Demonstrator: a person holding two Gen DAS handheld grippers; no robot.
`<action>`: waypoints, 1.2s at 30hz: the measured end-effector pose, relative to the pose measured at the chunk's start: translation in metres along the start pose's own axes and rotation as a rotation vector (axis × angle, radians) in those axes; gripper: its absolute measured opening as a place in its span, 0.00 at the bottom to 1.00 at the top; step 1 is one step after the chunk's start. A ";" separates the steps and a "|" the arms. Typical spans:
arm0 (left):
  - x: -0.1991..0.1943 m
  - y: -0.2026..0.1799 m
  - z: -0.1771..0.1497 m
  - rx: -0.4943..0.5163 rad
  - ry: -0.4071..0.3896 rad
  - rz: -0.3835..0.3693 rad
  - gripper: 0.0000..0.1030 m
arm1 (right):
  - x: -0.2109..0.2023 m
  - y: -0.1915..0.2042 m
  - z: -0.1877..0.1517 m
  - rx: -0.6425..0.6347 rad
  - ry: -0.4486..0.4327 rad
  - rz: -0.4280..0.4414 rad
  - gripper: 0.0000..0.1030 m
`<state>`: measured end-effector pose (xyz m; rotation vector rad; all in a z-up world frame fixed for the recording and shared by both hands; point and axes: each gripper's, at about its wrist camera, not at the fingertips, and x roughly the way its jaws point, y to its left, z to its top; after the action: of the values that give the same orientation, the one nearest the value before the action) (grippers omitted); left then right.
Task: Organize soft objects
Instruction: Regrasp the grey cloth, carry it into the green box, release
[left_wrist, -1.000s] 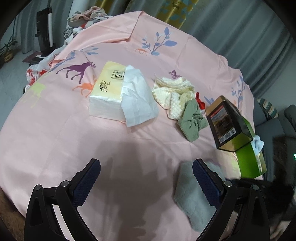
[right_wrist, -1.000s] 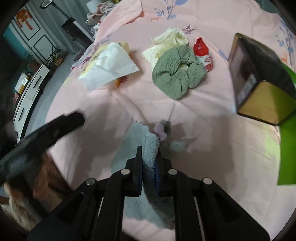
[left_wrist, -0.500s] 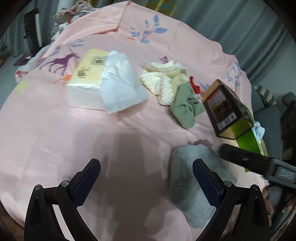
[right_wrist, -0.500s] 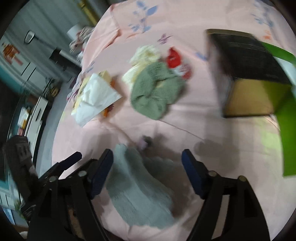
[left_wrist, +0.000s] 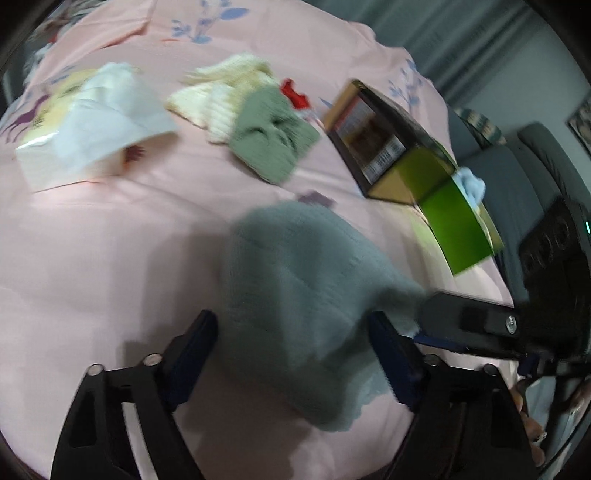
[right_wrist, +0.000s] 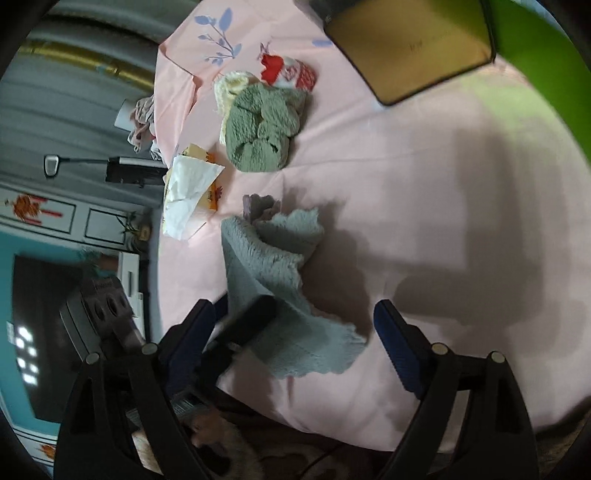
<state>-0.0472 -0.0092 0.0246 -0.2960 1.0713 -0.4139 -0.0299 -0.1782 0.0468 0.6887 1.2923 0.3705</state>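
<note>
A: Cloth first: the grey fleecy cloth (left_wrist: 306, 295) lies rumpled at the near edge of the pink sheet (left_wrist: 110, 229), between the fingers of our left tool (left_wrist: 291, 354). Those jaws are closing, though the pads don't look to be pressing on it yet.

B: And our right tool (right_wrist: 291, 332) is opening, with nothing held; the cloth's scalloped edge lies between its fingers, and the left tool's finger rests over the fold.

A: Then we should, we think, let the left tool bite a thick fold rather than a single layer, keep it low so the pink sheet isn't caught, and hold the right tool clear.

B: The other soft things, the green knit piece (right_wrist: 258, 133) and the cream knit (left_wrist: 221, 96), lie well apart, further up.

A: Writing? The dark box (left_wrist: 384, 144) has a label with a barcode, too blurred for us to read. The tissue pack (left_wrist: 74, 129) shows nothing legible either.
</note>
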 end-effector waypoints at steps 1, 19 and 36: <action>0.001 -0.004 -0.001 0.019 -0.006 0.003 0.78 | 0.002 0.001 0.000 0.005 0.004 0.006 0.84; -0.009 -0.045 0.015 0.077 -0.047 -0.141 0.31 | 0.005 0.018 0.024 -0.071 -0.040 0.007 0.36; -0.007 -0.194 0.107 0.281 -0.203 -0.224 0.30 | -0.147 -0.005 0.100 -0.148 -0.374 0.016 0.36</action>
<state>0.0102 -0.1736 0.1614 -0.2028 0.7725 -0.7121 0.0280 -0.2978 0.1650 0.6092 0.8963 0.3289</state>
